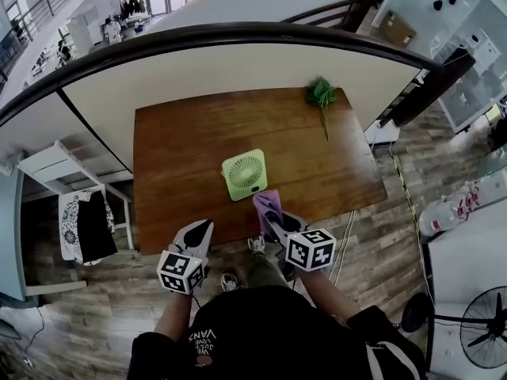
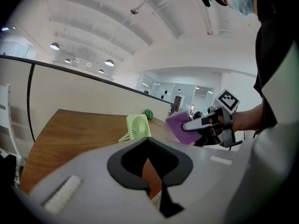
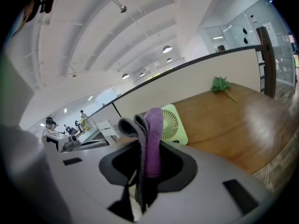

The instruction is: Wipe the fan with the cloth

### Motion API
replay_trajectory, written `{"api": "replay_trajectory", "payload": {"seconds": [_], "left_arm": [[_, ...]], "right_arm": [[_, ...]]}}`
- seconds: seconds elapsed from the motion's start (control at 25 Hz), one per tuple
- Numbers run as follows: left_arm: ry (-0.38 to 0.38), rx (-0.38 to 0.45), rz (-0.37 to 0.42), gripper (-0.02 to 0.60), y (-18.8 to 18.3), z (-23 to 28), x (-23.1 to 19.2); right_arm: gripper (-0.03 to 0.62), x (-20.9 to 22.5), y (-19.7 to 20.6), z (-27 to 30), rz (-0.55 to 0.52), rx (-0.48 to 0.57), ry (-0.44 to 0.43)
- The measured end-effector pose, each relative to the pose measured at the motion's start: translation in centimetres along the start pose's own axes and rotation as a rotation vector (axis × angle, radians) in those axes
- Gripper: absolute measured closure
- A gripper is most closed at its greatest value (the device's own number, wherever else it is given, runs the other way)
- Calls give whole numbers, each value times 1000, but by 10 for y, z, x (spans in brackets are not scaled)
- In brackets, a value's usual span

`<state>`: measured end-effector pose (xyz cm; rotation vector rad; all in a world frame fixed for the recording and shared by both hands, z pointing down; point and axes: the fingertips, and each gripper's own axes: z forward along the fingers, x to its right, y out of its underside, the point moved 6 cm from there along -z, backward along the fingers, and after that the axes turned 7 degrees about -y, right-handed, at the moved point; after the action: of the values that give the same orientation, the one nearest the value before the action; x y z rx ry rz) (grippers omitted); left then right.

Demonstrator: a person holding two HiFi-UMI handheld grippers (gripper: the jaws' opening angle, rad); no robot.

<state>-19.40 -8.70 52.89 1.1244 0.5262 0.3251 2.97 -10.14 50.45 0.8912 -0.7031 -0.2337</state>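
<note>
A light green square fan (image 1: 245,174) stands near the middle of the wooden table (image 1: 182,149), leaning on its stand. The same fan (image 2: 138,126) shows in the left gripper view and again, as the fan (image 3: 174,124), in the right gripper view. My right gripper (image 1: 267,209) is shut on a folded purple and grey cloth (image 1: 268,203), just short of the fan's near right corner. The cloth (image 3: 150,139) sticks up from between the jaws. My left gripper (image 1: 203,228) is shut and empty at the table's near edge, left of the fan.
A green leafy sprig (image 1: 321,93) lies at the table's far right corner. A curved cream partition (image 1: 238,66) backs the table. A white shelf (image 1: 55,165) stands on the left, and a floor fan (image 1: 483,323) at the lower right.
</note>
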Motion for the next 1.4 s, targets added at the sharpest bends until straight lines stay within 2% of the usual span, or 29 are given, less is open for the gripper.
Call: {"api": "replay_trajectory", "payload": {"seconds": [0.24,0.52,0.56,0.64,0.88,1.12,1.4], "left_arm": [[3,-17,-37,566,-1,38,-11],[28,-96,-66,563,9,87,-22],[30,-106,-79,543,9,93,-23],[36,-127,-104,439,11,102,-24],[49,-162,-126,420,22,125,-31],[61,-215,-110,413,31,147,-31],[59,-254,-71,418,36,159,-31]], "right_arm": [[494,14,-18,25,-42,-41,-50],[493,27,-36,53,-92,-101,-146],[494,28,-38,57,-97,-110,-163],[494,29,-43,65,-110,-128,-194],[493,26,-54,92,-155,-197,-301],[493,19,-59,120,-231,-319,-418],[494,19,-55,143,-234,-392,-448]]}}
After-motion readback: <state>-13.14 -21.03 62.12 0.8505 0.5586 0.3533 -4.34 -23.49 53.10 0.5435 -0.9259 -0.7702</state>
